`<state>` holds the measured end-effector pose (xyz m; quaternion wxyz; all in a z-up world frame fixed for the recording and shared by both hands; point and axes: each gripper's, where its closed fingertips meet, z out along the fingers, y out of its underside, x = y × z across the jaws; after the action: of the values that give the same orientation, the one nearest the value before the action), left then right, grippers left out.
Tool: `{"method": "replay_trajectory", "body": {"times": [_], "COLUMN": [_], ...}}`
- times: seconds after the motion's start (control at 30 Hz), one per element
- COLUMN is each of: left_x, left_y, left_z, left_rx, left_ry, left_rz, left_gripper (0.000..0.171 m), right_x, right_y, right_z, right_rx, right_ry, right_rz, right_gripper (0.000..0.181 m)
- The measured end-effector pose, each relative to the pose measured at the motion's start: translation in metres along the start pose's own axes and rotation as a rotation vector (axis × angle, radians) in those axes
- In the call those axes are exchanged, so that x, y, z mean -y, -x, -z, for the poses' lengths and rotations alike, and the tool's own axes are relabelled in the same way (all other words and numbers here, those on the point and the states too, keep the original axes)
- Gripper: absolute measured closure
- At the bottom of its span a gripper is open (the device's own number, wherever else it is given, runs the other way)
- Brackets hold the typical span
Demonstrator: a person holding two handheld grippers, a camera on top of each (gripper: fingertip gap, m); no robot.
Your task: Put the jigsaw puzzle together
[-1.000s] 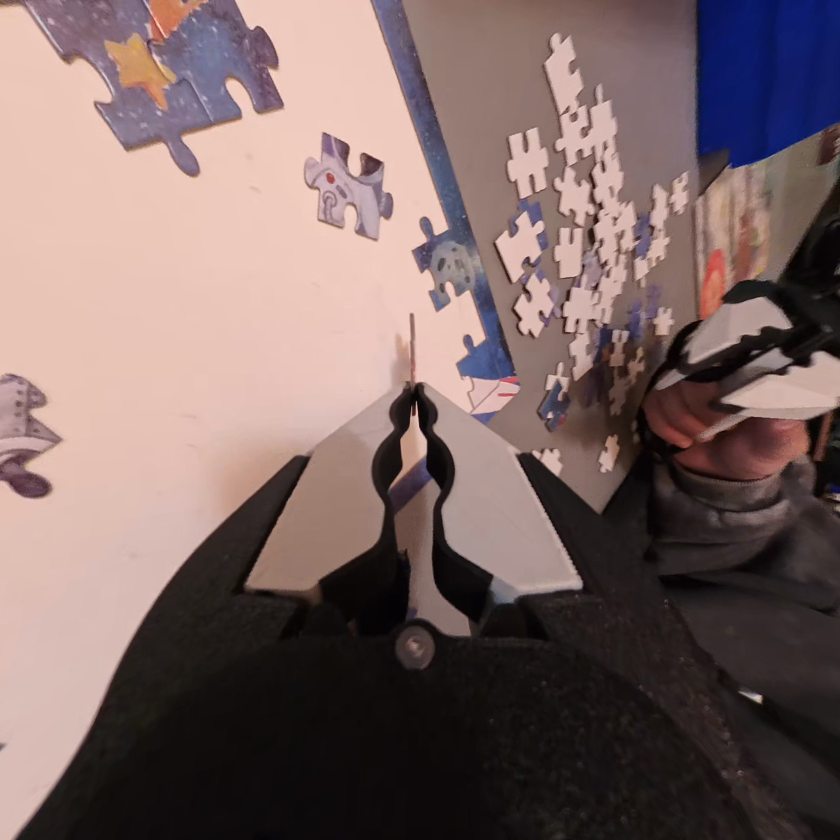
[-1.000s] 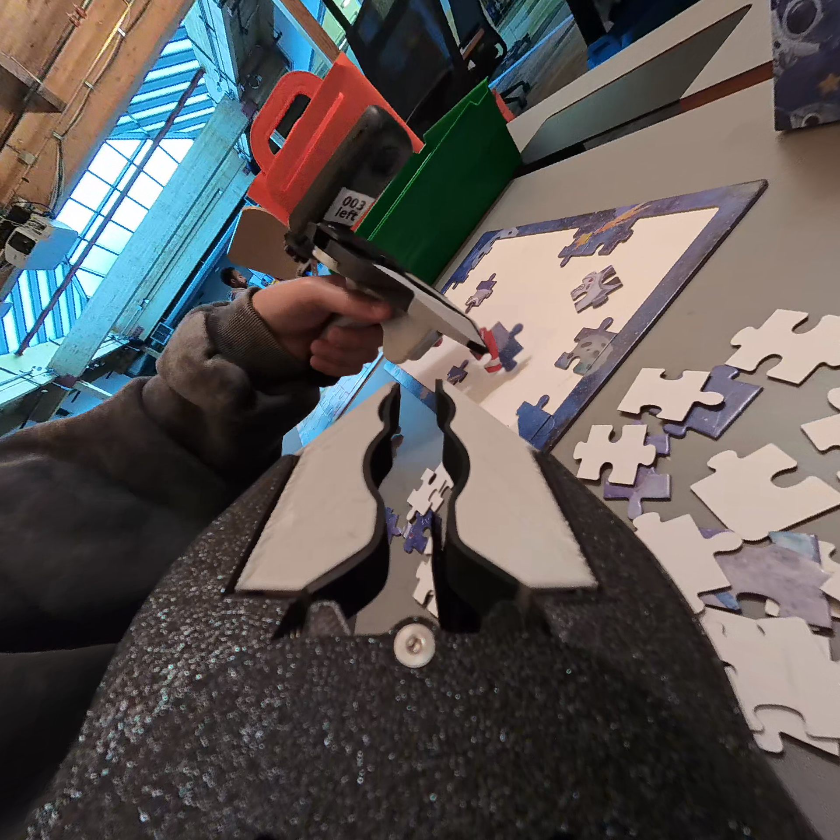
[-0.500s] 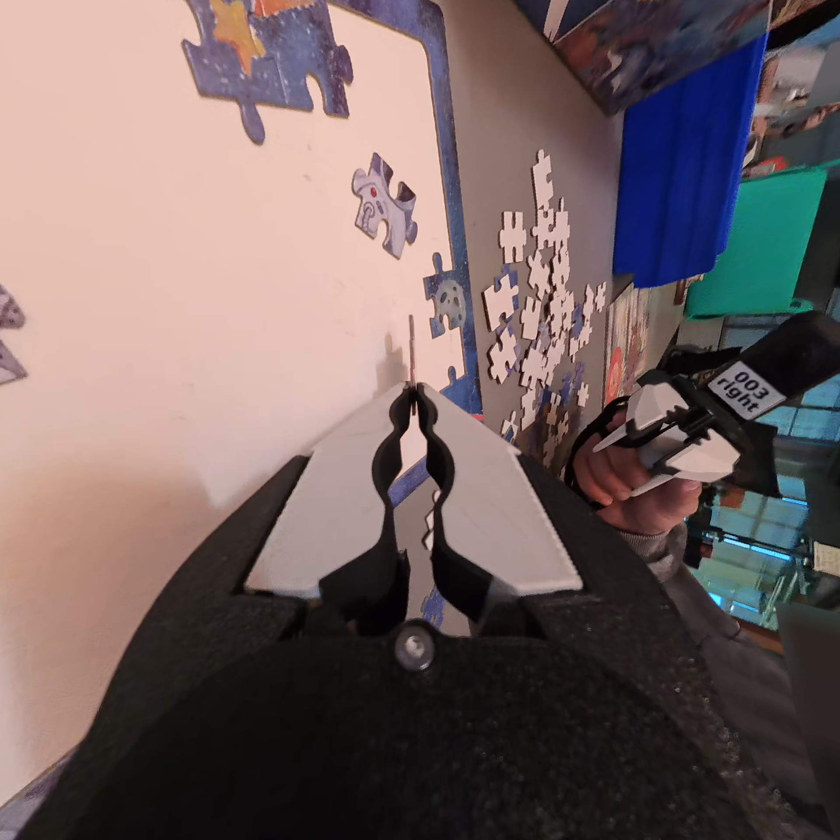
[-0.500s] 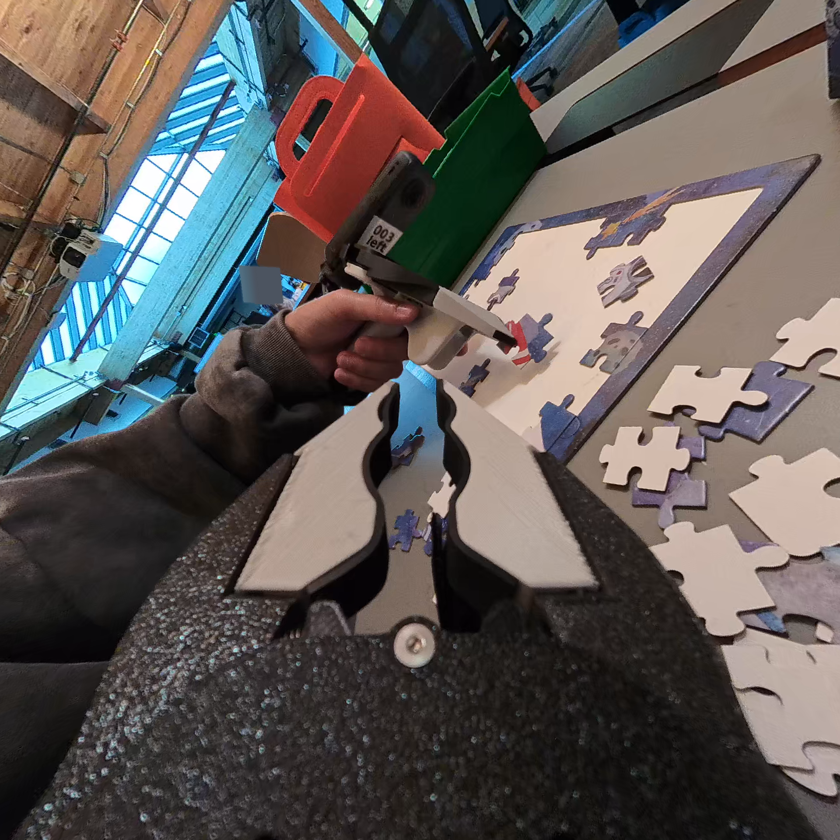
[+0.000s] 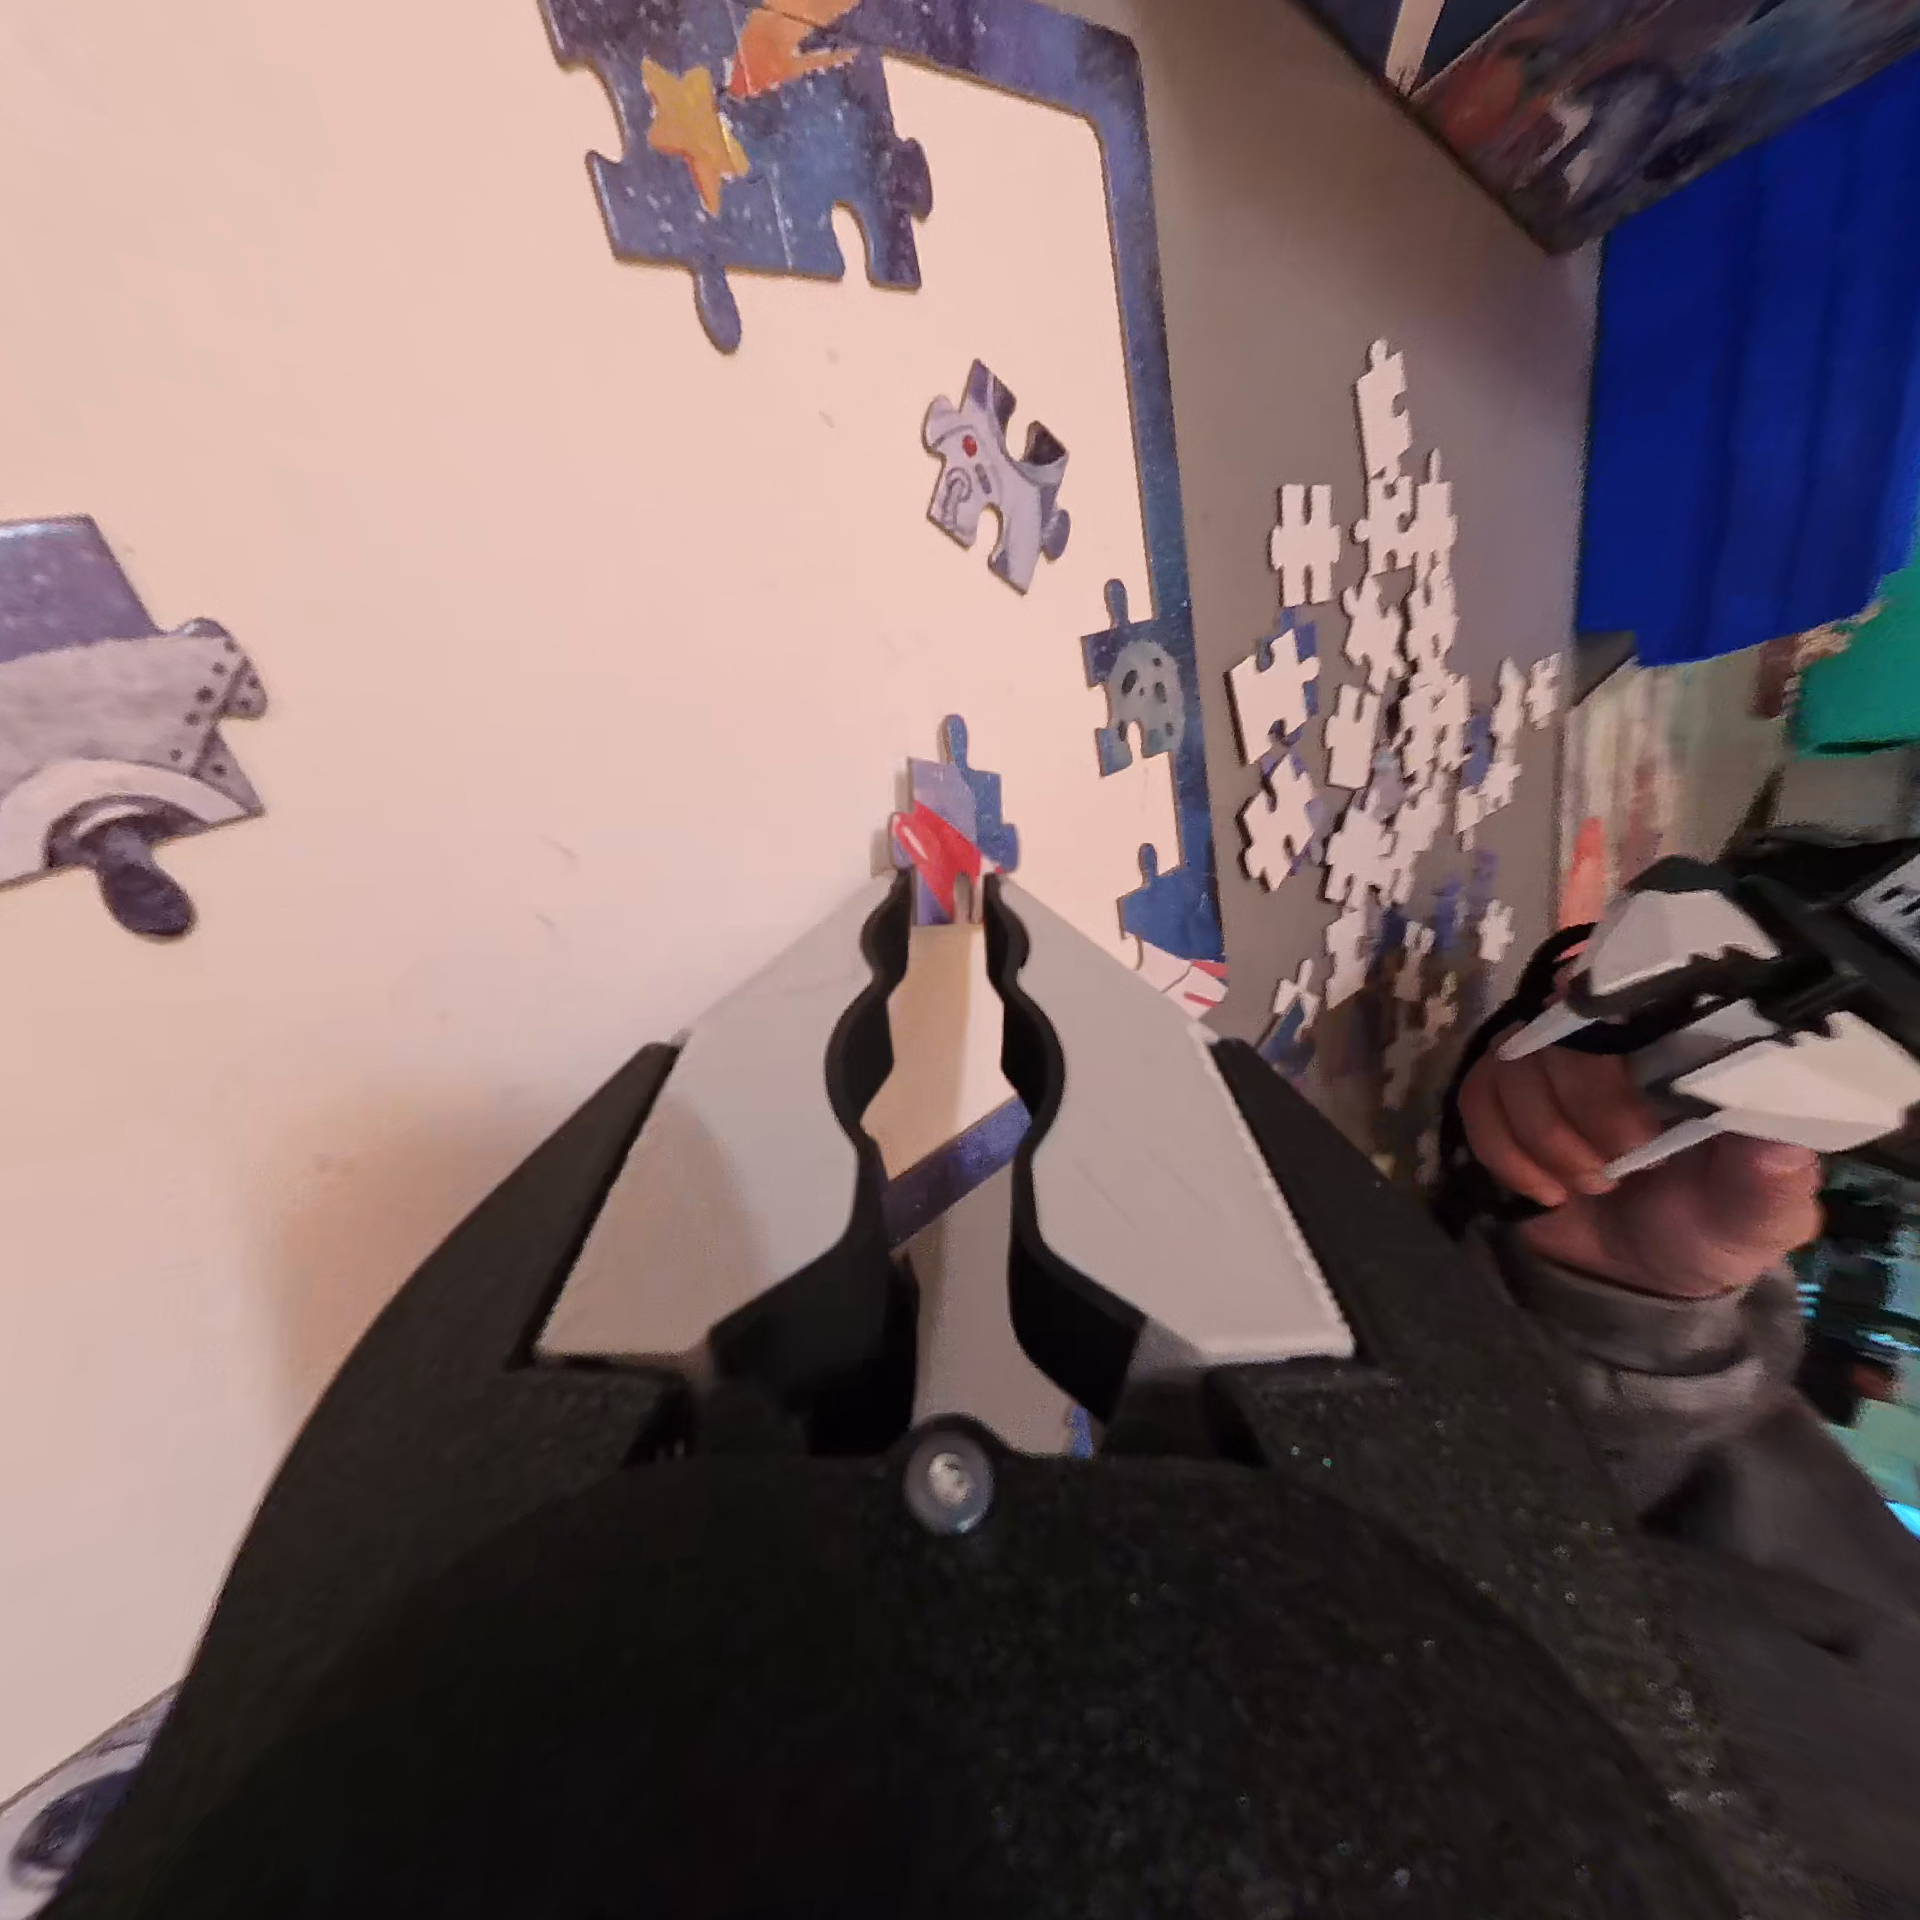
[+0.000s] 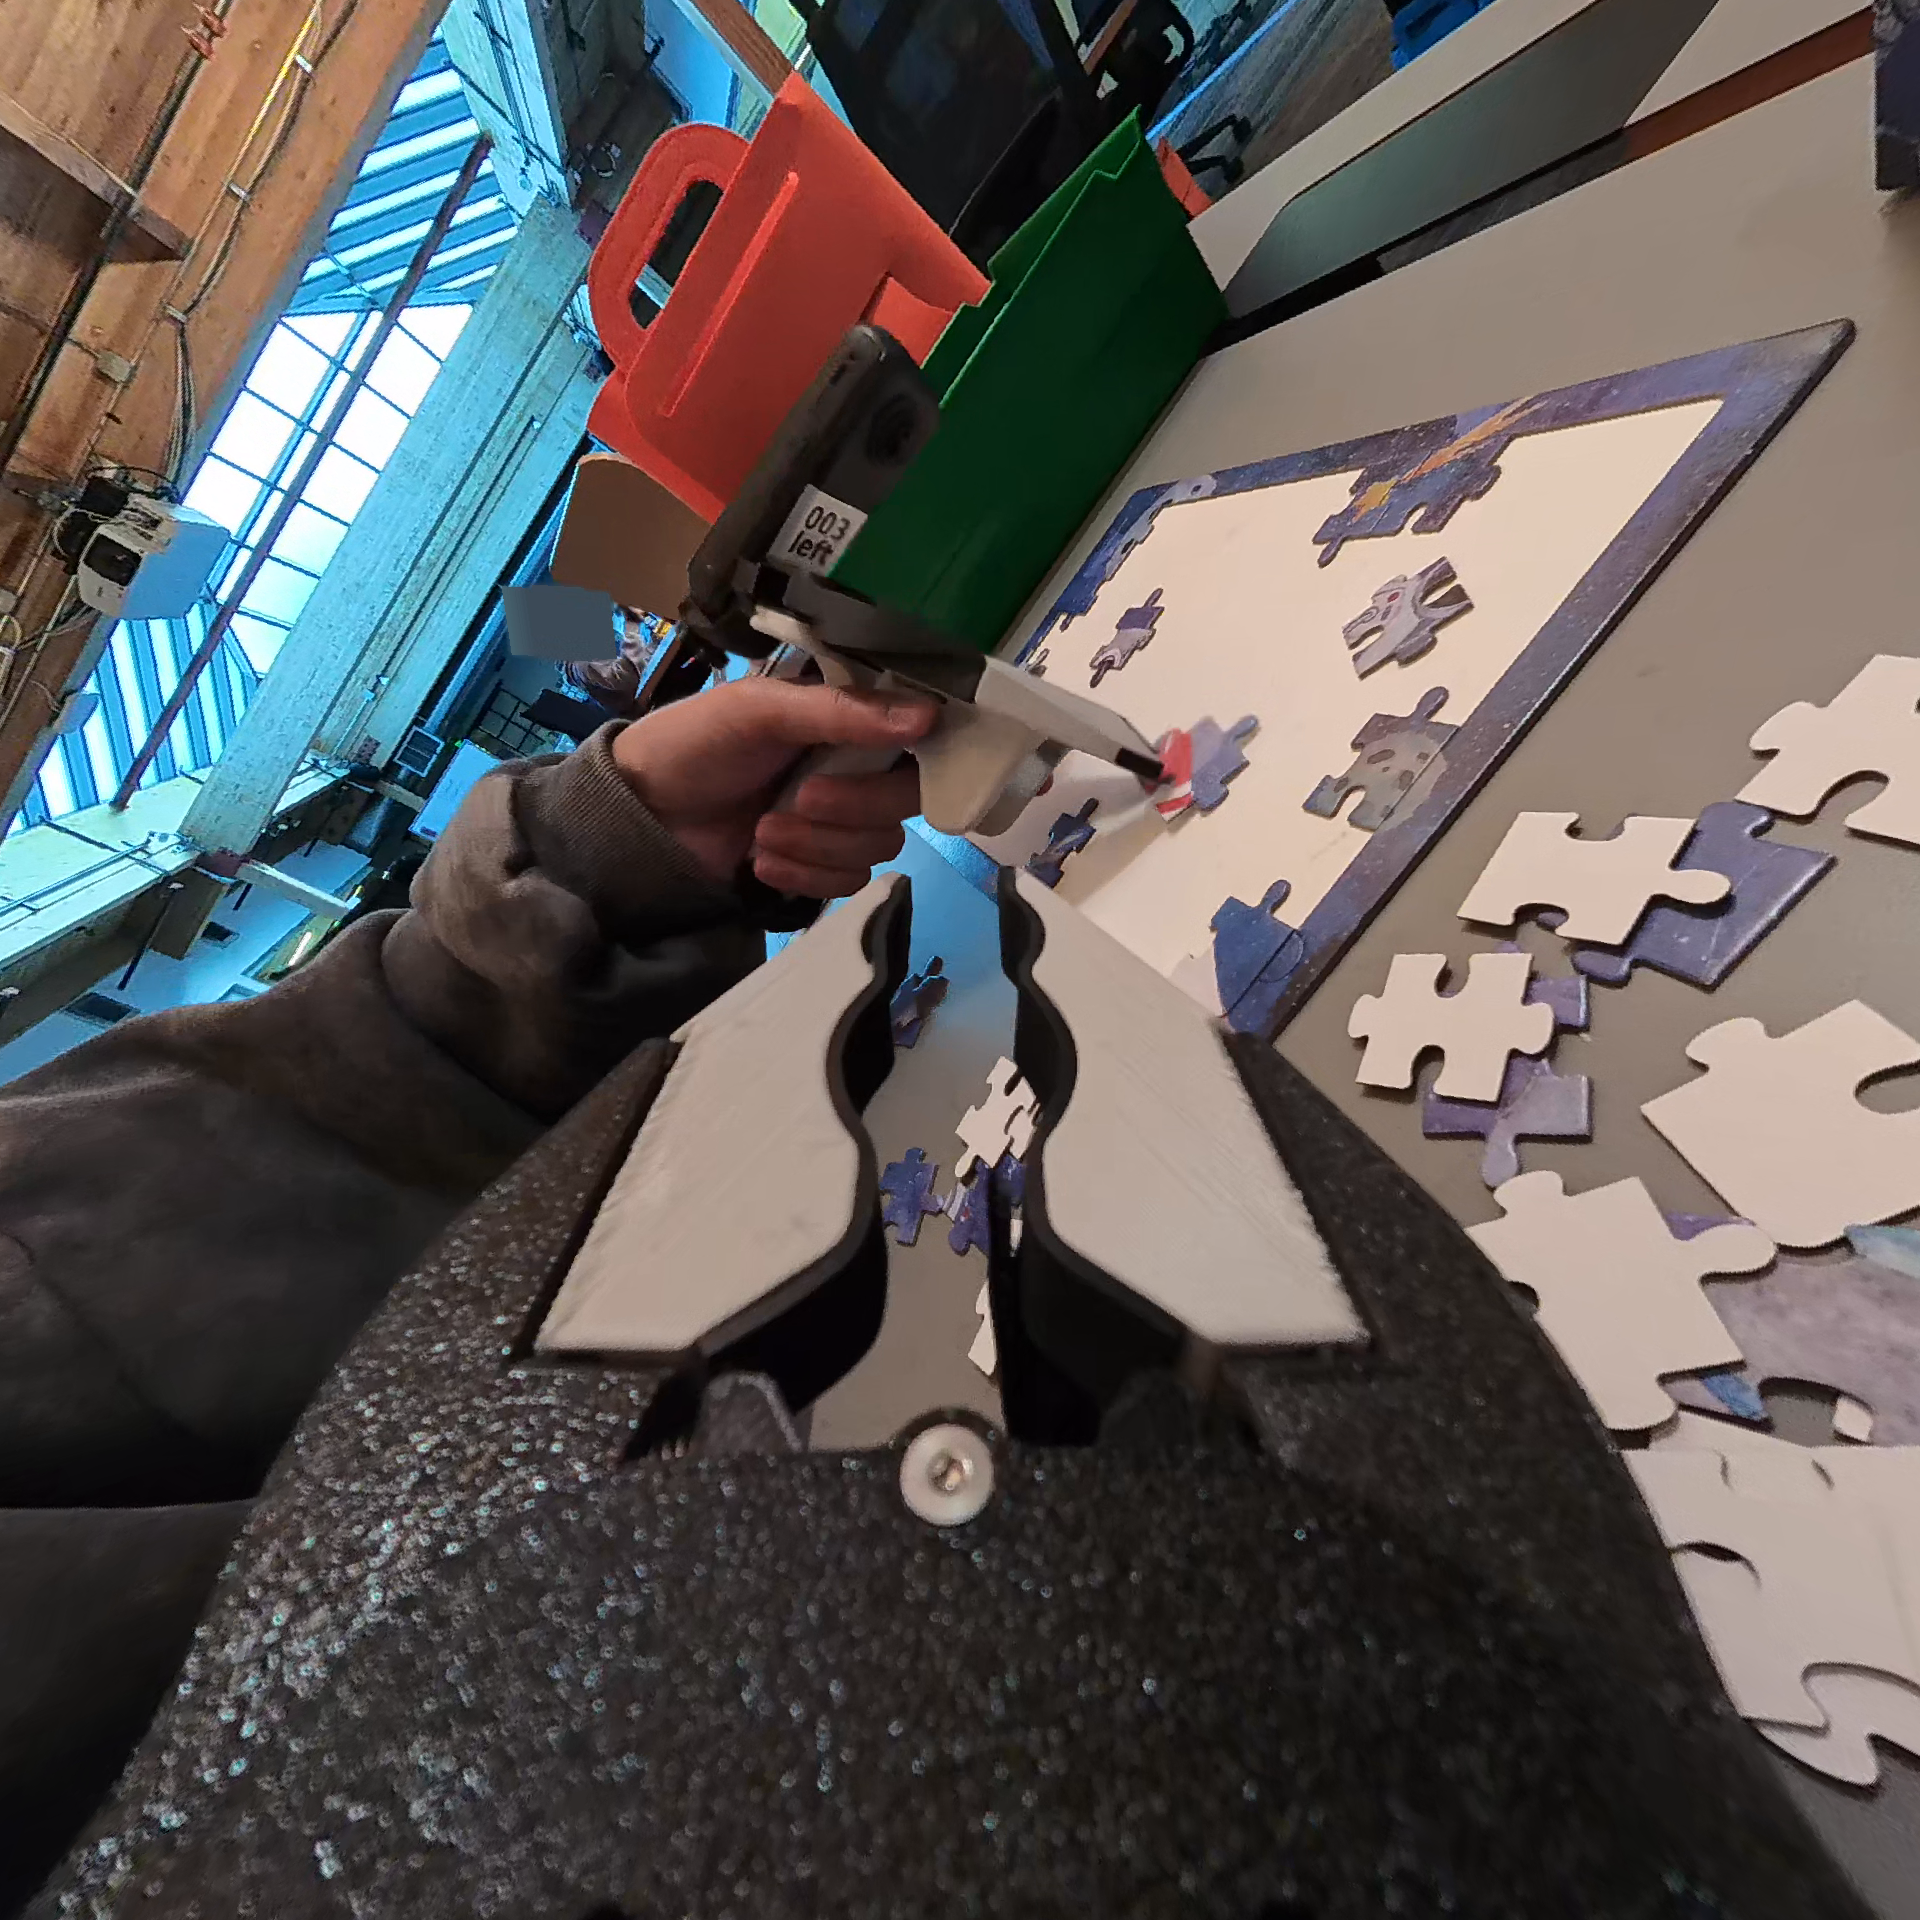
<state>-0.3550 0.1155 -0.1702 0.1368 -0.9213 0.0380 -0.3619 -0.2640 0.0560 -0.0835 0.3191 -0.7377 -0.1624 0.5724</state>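
The puzzle board (image 5: 520, 468) has a blue frame and a cream inside; it also shows in the right wrist view (image 6: 1247, 582). My left gripper (image 5: 940, 888) is over the board with its jaws parted. A red, white and blue piece (image 5: 951, 831) lies face up at its tips; from the right wrist view this piece (image 6: 1210, 758) sits just ahead of the left gripper (image 6: 1148, 767). My right gripper (image 6: 951, 894) is open and empty, held above the table beside the board; it also shows in the left wrist view (image 5: 1558, 1112). Loose pieces (image 5: 1382, 727) lie mostly face down, right of the board.
On the board lie a star cluster (image 5: 758, 177), a robot piece (image 5: 992, 478), a planet piece (image 5: 1138, 686) and a rocket part (image 5: 114, 707). A green bin (image 6: 1039, 416) and an orange bin (image 6: 748, 270) stand behind the board. The puzzle box (image 5: 1662, 94) stands at the far corner. My right fingertips sit around 15 cm from my left ones.
My left gripper has opened. The piece it held edge-on now lies flat, face up, at its tips. My right gripper stays open beside the board.
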Motion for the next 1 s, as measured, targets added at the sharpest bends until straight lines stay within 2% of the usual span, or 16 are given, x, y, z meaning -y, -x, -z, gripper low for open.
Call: {"method": "replay_trajectory", "body": {"times": [0.3,1.0], "left_x": [-0.008,-0.017], "left_y": [0.009,-0.003], "left_z": [0.008,0.003], "left_rx": [0.212,0.141], "left_ry": [0.028,0.032], "left_rz": [-0.245,-0.215], "left_gripper": [0.157,0.157], "right_x": [-0.003,-0.006], "right_y": [0.001,0.001], "right_z": [-0.003,-0.005], "right_rx": [0.003,0.005], "right_ry": [0.018,0.030], "right_rz": [0.000,-0.008], "right_gripper": [0.164,0.163]}}
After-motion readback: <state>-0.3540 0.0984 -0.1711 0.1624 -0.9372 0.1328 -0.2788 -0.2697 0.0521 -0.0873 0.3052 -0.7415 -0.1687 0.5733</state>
